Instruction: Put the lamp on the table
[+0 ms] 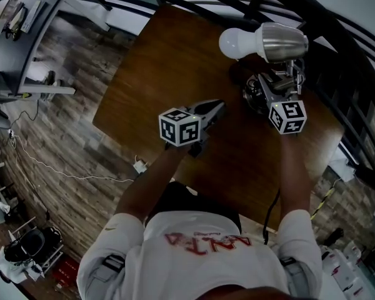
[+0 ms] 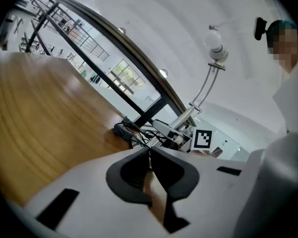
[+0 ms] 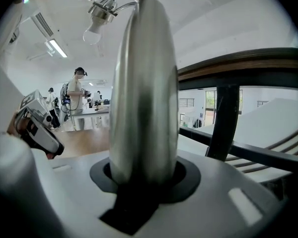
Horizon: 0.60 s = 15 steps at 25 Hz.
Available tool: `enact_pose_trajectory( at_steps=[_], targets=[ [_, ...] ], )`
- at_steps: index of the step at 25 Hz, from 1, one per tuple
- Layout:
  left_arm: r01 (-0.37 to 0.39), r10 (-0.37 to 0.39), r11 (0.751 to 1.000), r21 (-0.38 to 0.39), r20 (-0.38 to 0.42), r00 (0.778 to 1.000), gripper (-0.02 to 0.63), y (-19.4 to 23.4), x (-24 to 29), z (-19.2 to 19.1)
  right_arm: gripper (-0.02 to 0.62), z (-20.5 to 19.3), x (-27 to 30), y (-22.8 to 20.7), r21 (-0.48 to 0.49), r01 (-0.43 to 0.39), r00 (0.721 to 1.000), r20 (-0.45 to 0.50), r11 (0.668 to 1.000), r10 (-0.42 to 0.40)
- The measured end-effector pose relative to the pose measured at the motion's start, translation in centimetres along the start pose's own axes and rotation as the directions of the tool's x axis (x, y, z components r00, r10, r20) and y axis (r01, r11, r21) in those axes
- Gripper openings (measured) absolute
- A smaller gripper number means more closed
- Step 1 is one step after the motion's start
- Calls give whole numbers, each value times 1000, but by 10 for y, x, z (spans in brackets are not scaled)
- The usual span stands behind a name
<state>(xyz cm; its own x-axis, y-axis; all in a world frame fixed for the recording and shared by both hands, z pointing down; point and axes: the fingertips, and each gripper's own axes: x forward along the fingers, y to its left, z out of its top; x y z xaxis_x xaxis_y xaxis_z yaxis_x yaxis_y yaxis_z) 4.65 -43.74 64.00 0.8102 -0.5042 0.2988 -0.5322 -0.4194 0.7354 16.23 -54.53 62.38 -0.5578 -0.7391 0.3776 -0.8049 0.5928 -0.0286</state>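
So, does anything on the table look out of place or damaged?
Nothing looks spilled or broken. The lamp is not standing free: the right gripper clamps its silver metal body. Dark cables lie bunched beside it on the table.

A black railing (image 3: 222,123) curves beside the wood-plank floor (image 1: 62,117), where a white plug (image 1: 139,165) lies on its cable

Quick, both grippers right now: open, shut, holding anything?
Left gripper: shut, nothing between its jaws.
Right gripper: shut on the lamp, gripping a silver metal part.
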Motion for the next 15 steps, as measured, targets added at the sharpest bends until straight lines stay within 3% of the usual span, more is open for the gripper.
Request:
enact_pose_trajectory(
  at_steps=[7,15],
  targets=[
    [-5,6,997,72,-12,1000,9,-19,-9,-6,140,-4,-12,3,-34,37,999,12,999,-37],
    [-39,40,996,77,-10,999,9,-9,-28,-10,141,-15,-10,5,-10,62,998,10,998,-62]
  ],
)
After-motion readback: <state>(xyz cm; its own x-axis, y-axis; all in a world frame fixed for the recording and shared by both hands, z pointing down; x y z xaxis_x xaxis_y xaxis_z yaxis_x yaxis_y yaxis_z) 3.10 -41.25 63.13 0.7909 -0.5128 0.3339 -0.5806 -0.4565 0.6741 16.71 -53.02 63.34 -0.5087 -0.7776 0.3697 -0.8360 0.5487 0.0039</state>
